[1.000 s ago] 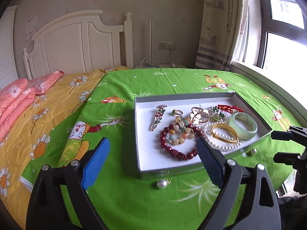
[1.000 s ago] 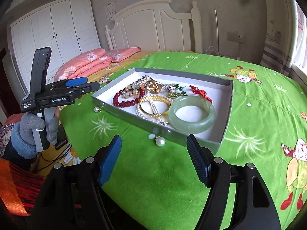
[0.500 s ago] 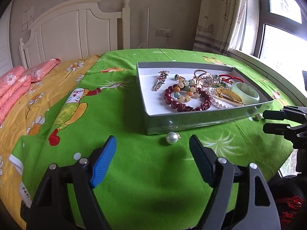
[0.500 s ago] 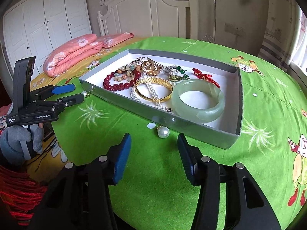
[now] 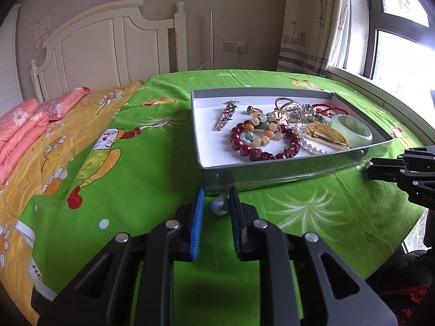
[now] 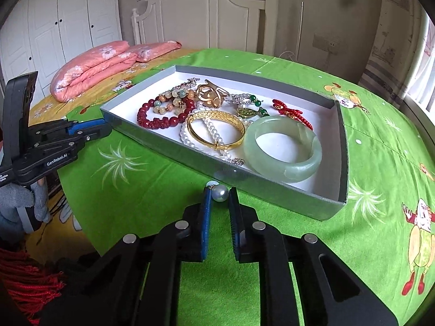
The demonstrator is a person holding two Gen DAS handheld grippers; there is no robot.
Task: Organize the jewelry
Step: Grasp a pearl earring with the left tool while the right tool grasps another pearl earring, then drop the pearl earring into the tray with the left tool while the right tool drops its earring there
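1. Leftmost, yellow daisy-print bedding (image 5: 40,163) and folded pink quilts (image 5: 19,133) cover the bed beside the bright green cartoon-print bedspread (image 5: 141,179).
2. The left gripper (image 5: 216,194) points down at the green bedspread just in front of the tray's near left corner. Its jaws are closing, already narrow, with a round white pearl bead (image 5: 219,206) pinched between the pads.
3. The shallow grey cardboard tray with a white inside (image 5: 272,172) lies flat on the bedspread, holding the rest of the jewelry:
   - a silver jewelled pin (image 5: 225,116) alone on the left;
   - a dark red bead bracelet (image 5: 265,146) lying around part of a pastel bead bracelet (image 5: 261,129);
   - a gold bangle (image 5: 326,135) on top of a white pearl strand (image 5: 310,142);
   - a pale green jade bangle (image 5: 352,133) at the right, with a red knotted cord (image 5: 326,108) behind it.
4. The right gripper (image 6: 218,190) is low at the tray's near wall, toward its right end. Its jaws are closing too — a second round white pearl (image 6: 220,193) sits between the tips, touching the pads, outside the tray and just beside its wall.
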